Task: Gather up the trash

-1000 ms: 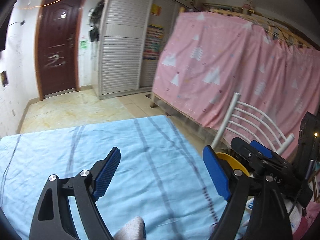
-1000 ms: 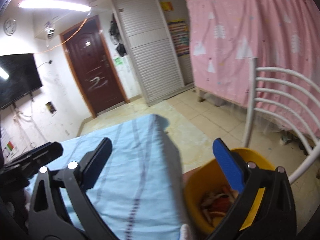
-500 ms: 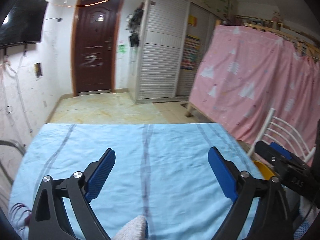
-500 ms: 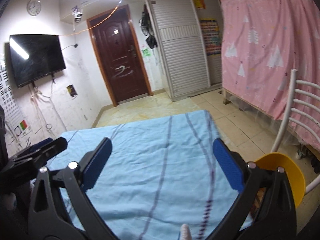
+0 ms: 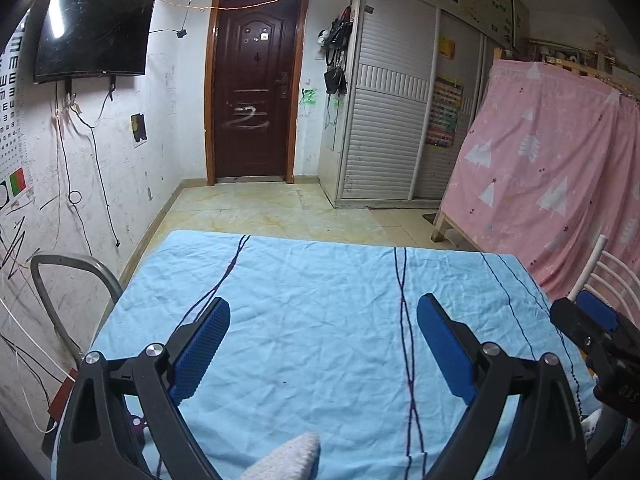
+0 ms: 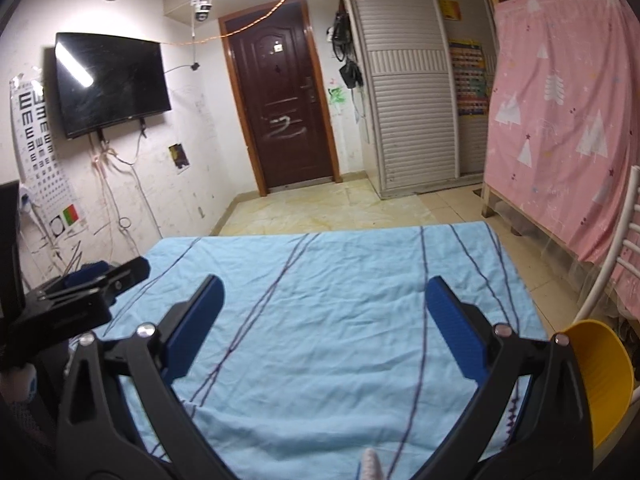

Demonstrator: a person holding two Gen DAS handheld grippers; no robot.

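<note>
**Yellow bin sits at the table's right edge, both grippers spread and empty**

Yellow plastic marks the trash bin [image 6: 600, 376], seen only in the right wrist view, where it stands low beside the right edge of the table, its open mouth facing up and slightly toward the camera. Its contents cannot be made out from here. No loose trash shows on the light blue striped tablecloth [image 5: 320, 300].

The left gripper [image 5: 320, 352] is held level over the near part of the cloth, pointing across the table toward the dark brown door [image 5: 252, 88]. Its blue-padded fingers [image 5: 200, 352] stand wide apart with nothing between them.

The right gripper [image 6: 324, 328] hovers just beside it, aimed the same way, its fingers [image 6: 456, 332] equally wide apart and holding nothing. The bin lies just outside its right finger, lower than the tabletop.

A white metal chair [image 6: 624, 240] stands behind the bin, against a pink curtain [image 6: 560, 100]. A wall-mounted television [image 6: 112, 84] hangs left of the door.
</note>
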